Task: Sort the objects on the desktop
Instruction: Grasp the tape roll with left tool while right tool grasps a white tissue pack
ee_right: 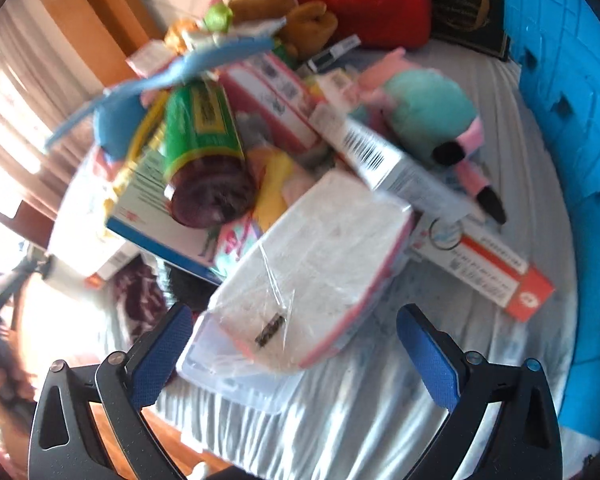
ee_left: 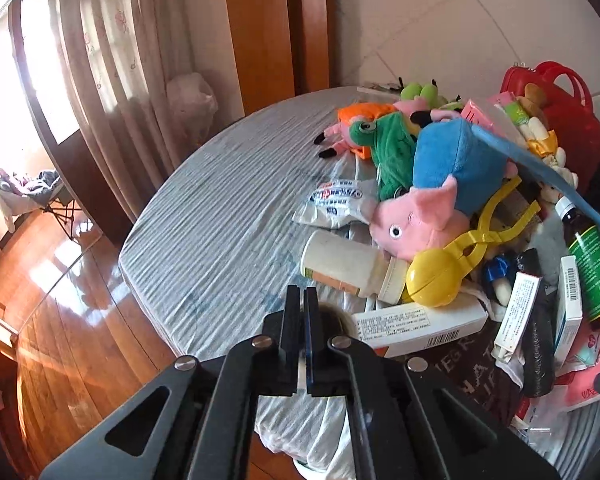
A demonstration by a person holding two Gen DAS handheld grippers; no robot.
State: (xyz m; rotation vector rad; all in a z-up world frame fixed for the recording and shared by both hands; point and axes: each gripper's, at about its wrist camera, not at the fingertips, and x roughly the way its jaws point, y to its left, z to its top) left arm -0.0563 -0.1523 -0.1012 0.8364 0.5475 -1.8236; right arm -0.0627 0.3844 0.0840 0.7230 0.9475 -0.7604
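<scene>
A pile of toys and medicine boxes covers the right side of a round table (ee_left: 220, 220). In the left wrist view I see a pink pig plush (ee_left: 420, 216), a white pill bottle (ee_left: 348, 264), a yellow clip toy (ee_left: 440, 276), a white box (ee_left: 420, 324) and a green-labelled brown bottle (ee_left: 592, 268). My left gripper (ee_left: 304, 296) is shut and empty, just left of the white box. My right gripper (ee_right: 296, 332) is open around the near end of a plastic-wrapped white pack (ee_right: 316, 264). The brown bottle (ee_right: 208, 152) and an orange-ended box (ee_right: 492, 268) lie behind it.
A blue basket (ee_right: 560, 120) stands at the right edge of the right wrist view. A red case (ee_left: 560, 112) sits at the back of the pile. The table's left half (ee_left: 204, 240) shows bare striped cloth. Wooden floor (ee_left: 60, 320) lies below the table edge.
</scene>
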